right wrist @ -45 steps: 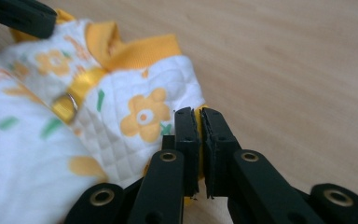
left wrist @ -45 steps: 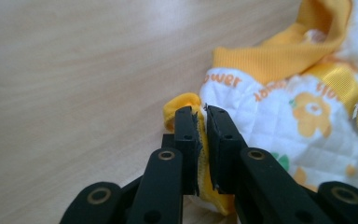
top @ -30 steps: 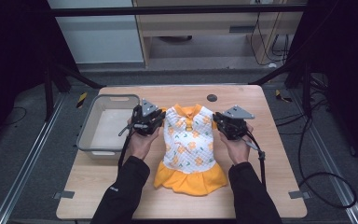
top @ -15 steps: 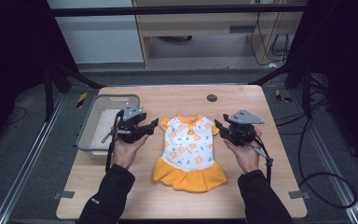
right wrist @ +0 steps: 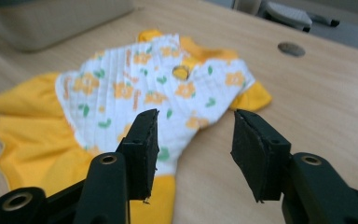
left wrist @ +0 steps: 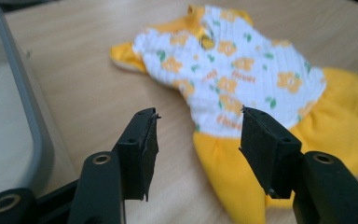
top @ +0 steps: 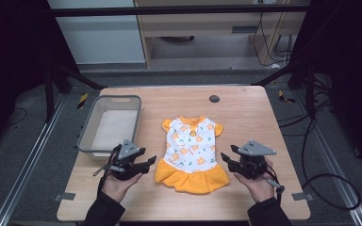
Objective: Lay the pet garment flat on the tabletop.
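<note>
Because the small dress [top: 192, 153] lies flat and face up at the middle of the wooden table [top: 245, 117], collar toward the far edge and yellow skirt toward the near edge, both tools can come at it from the sides. The left gripper [top: 147, 162] sits just left of the skirt, and the right gripper [top: 225, 158] just right of it, each a little apart from the cloth and touching nothing. Seen in the left gripper view, the left gripper's 2 jaws stand wide apart and empty, pointed at the seam where the white patterned bodice meets the yellow skirt [left wrist: 233, 163]. The right gripper view shows the same on the other side: jaws spread, nothing between them, the dress [right wrist: 135, 102] straight ahead.

My reading is that the 2 tools are placed on matching sides near the waist so that they can pinch the 2 side edges together, for a fold or a lift.

Room is fair. A grey bin [top: 94, 141] stands at the left, its near right corner close behind the left gripper, so that hand has least space to swing outward. Right of the dress the board is bare up to its edge. A round dark grommet [top: 214, 99] sits far off beyond the collar.
</note>
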`<state>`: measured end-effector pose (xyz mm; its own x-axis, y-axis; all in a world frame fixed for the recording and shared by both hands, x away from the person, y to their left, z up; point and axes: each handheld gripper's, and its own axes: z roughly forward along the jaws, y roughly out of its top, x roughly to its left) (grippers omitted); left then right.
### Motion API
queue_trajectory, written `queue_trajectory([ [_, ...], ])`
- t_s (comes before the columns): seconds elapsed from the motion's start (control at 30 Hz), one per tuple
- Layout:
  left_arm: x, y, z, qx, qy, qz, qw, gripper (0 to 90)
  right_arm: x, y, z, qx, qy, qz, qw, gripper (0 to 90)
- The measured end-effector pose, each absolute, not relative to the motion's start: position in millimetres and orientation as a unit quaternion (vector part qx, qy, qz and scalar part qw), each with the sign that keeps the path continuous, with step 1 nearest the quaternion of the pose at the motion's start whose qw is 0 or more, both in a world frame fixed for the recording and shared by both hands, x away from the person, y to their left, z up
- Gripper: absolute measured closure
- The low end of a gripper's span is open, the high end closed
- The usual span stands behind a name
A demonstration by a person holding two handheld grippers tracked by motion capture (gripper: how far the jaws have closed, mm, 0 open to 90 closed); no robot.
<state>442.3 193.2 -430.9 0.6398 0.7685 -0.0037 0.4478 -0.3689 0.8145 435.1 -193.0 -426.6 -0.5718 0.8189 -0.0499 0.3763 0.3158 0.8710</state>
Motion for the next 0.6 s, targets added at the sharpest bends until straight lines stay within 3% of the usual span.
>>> queue_trajectory([
  [0.4,433,187,-469,0.826,0.382,0.147,0.388,47.9,414,-207,-470,0.414,0.782,0.427,0.185,51.2],
  [0.6,436,177,-479,0.837,0.385,0.129,0.368,58.6,416,-200,-487,0.419,0.795,0.412,0.152,55.5],
])
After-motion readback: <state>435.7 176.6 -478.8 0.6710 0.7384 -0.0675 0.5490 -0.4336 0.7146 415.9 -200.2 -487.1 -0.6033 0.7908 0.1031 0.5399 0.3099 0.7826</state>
